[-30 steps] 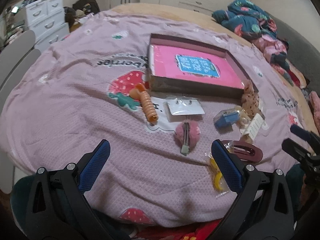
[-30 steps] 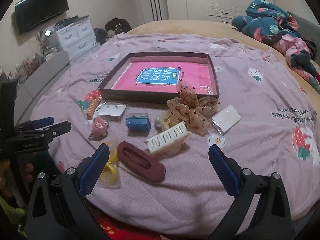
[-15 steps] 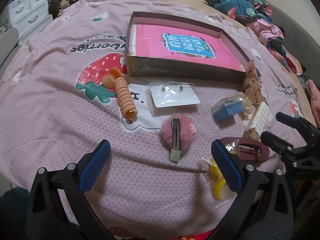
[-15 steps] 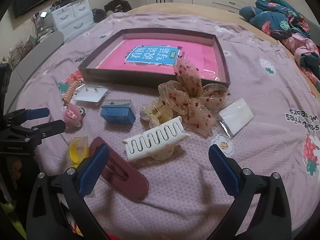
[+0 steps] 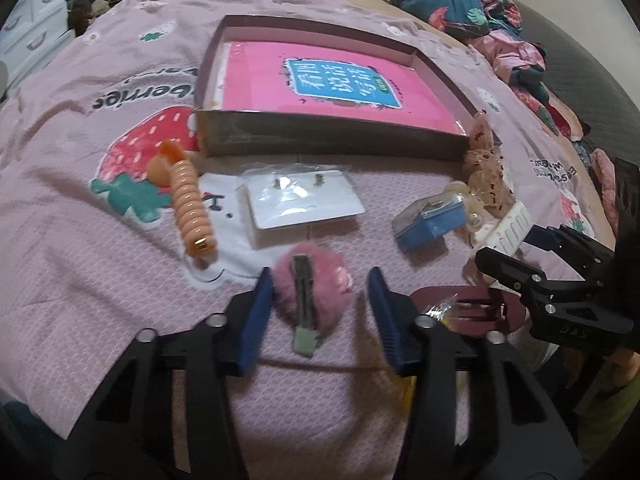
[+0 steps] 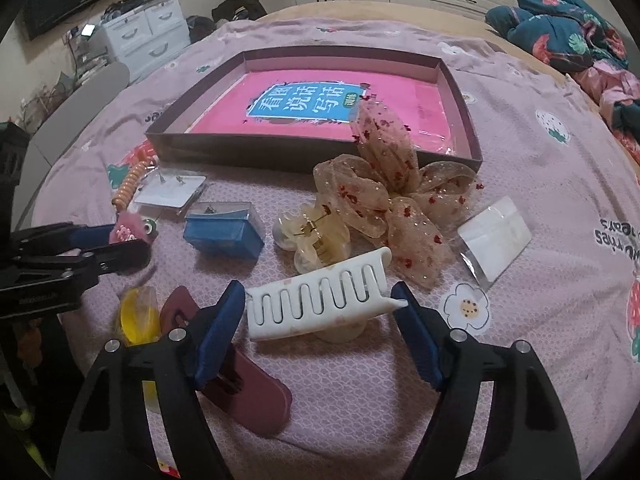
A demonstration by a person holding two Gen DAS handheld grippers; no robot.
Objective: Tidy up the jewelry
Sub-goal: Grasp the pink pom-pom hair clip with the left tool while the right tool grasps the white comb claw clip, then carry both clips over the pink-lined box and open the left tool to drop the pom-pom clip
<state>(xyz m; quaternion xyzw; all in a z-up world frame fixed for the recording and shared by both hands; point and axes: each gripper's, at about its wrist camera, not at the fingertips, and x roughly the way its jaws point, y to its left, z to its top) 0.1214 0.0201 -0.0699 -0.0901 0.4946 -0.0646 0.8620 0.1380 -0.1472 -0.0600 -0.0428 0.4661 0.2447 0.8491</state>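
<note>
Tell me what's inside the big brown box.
The brown box holds a flat pink booklet with a blue title panel covering nearly its whole floor. No jewelry shows in it. A sheer bow in front hides part of the near right corner.

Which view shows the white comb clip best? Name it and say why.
The right wrist view: the white comb clip lies whole and close between the closing right gripper's fingers, teeth visible. The left wrist view shows only one end at its right side, behind the right gripper.

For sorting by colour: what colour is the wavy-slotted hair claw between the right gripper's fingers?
White; the hair claw shows best in the right wrist view.
</note>
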